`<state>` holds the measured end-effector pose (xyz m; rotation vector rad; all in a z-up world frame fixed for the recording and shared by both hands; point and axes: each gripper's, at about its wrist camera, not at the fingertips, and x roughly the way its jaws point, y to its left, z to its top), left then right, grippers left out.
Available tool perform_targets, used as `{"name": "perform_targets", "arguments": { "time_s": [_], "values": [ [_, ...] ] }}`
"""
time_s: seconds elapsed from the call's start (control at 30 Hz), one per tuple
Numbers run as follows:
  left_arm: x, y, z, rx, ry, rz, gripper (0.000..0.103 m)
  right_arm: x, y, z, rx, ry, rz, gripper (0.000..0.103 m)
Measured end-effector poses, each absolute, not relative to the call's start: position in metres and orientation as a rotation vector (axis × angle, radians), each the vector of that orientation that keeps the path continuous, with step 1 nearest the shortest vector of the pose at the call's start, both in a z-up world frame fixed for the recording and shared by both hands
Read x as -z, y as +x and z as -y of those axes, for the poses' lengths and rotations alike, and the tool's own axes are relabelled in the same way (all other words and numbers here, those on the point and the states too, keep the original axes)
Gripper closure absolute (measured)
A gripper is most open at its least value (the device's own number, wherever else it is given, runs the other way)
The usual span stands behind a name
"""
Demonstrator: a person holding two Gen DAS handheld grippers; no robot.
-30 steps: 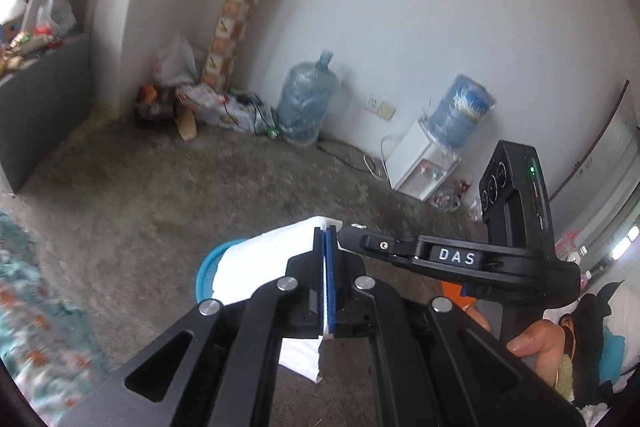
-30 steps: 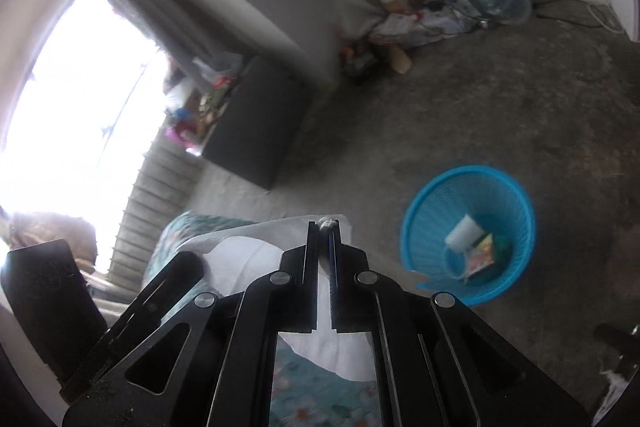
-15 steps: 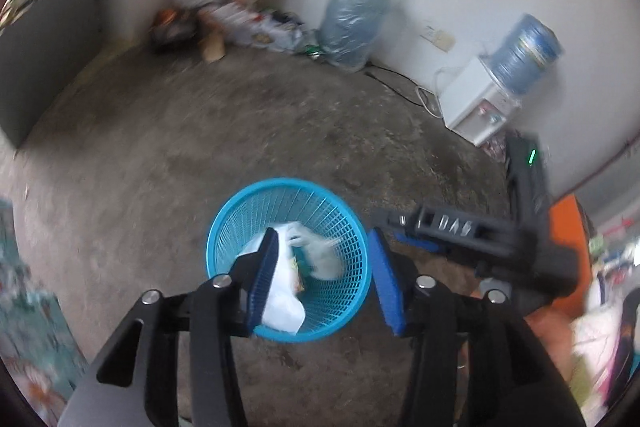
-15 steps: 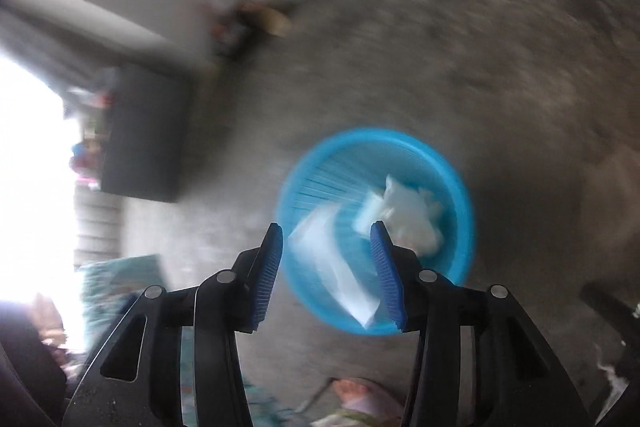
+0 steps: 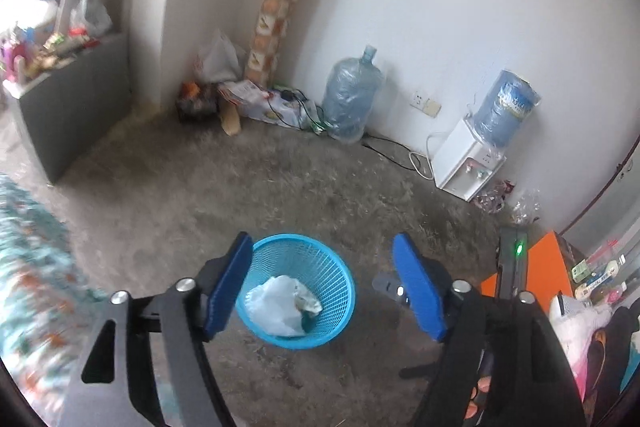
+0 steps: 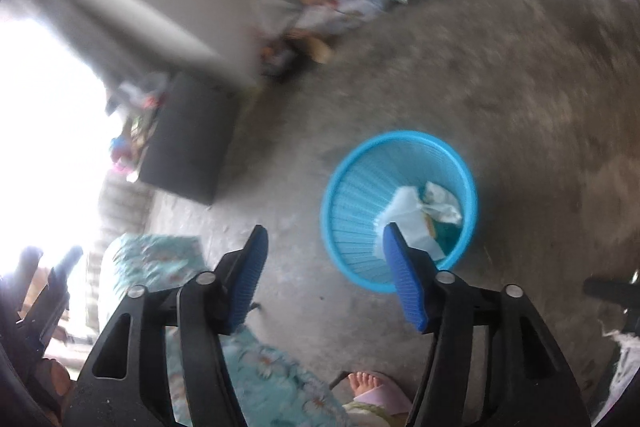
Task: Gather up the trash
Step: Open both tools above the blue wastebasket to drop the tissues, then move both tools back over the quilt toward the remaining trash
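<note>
Hovering over the blue mesh basket (image 5: pixel 296 291), both grippers are empty, their jaws having just been opening.
White crumpled trash (image 5: pixel 280 307) lies inside the basket on the concrete floor (image 5: pixel 280 187). The left gripper (image 5: pixel 322 285) frames the basket between spread blue pads with nothing between them; the right gripper (image 6: pixel 324 275) is likewise released, its right pad overlapping the basket's near rim in its own view.

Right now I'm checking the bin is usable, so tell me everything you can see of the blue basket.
The blue basket is a round, tapered bin of light-blue slatted plastic with a solid rim. It stands upright on the bare concrete floor, apart from the walls. White crumpled plastic and paper trash lies inside, well below the rim. No gripper touches it.
</note>
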<state>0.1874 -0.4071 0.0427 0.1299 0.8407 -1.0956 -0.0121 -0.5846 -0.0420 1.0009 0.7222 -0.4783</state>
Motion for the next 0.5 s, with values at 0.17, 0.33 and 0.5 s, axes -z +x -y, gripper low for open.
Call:
{"name": "perform_targets", "arguments": {
  "time_s": [0.17, 0.33, 0.5],
  "values": [
    [-0.078, 0.159, 0.342, 1.051, 0.139, -0.823, 0.024, -0.005, 0.000, 0.537, 0.356, 0.877, -0.726, 0.035],
    [-0.110, 0.142, 0.275, 0.989, 0.096, -0.772, 0.020, -0.036, 0.015, 0.492, 0.195, 0.802, -0.738, 0.033],
    [-0.129, 0.134, 0.207, 0.912, 0.051, -0.729, 0.019, -0.051, 0.035, 0.457, 0.065, 0.739, -0.767, 0.033]
  ]
}}
